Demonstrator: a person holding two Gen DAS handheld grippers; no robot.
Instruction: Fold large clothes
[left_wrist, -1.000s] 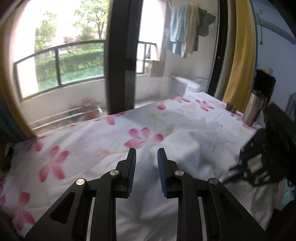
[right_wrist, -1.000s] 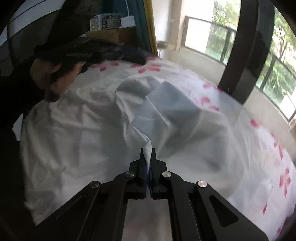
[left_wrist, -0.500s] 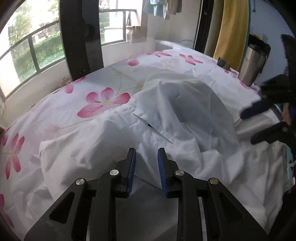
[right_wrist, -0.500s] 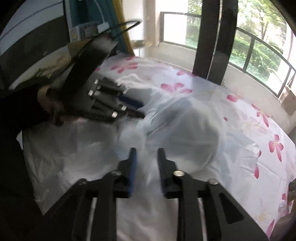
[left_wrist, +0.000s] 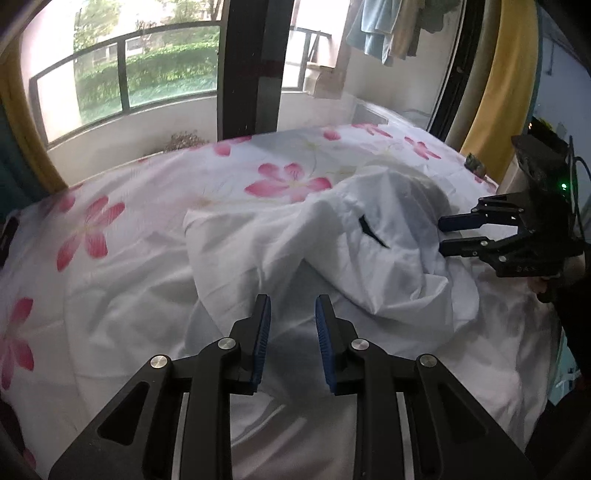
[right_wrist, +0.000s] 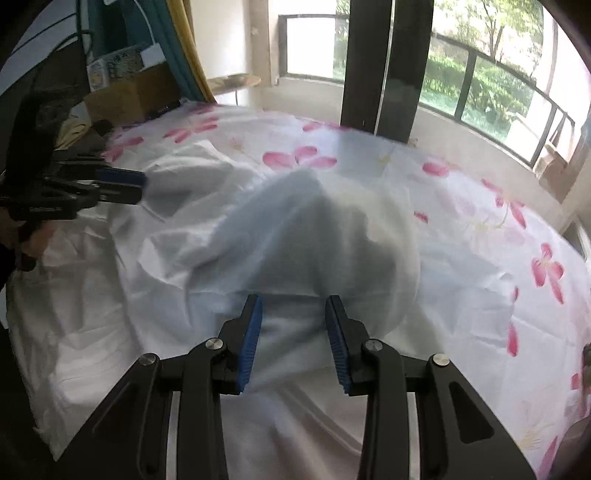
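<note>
A large white garment (left_wrist: 369, 251) lies in a billowed heap on the flowered bed sheet (left_wrist: 147, 206); it also shows in the right wrist view (right_wrist: 295, 236). My left gripper (left_wrist: 291, 306) is open and empty just above the garment's near edge. My right gripper (right_wrist: 293, 302) is open and empty over the garment's near side. The right gripper also shows at the right of the left wrist view (left_wrist: 443, 234), open beside the heap. The left gripper shows at the left of the right wrist view (right_wrist: 140, 190).
The bed fills both views, with windows and a dark pillar (left_wrist: 251, 66) behind it. A yellow curtain (left_wrist: 495, 74) hangs at the right. Cardboard boxes (right_wrist: 129, 88) stand beyond the bed's far left corner in the right wrist view.
My right gripper was shut on a fold of the white garment and has let it go; it is now open. The garment has dropped into a heap. The left gripper stayed open.
</note>
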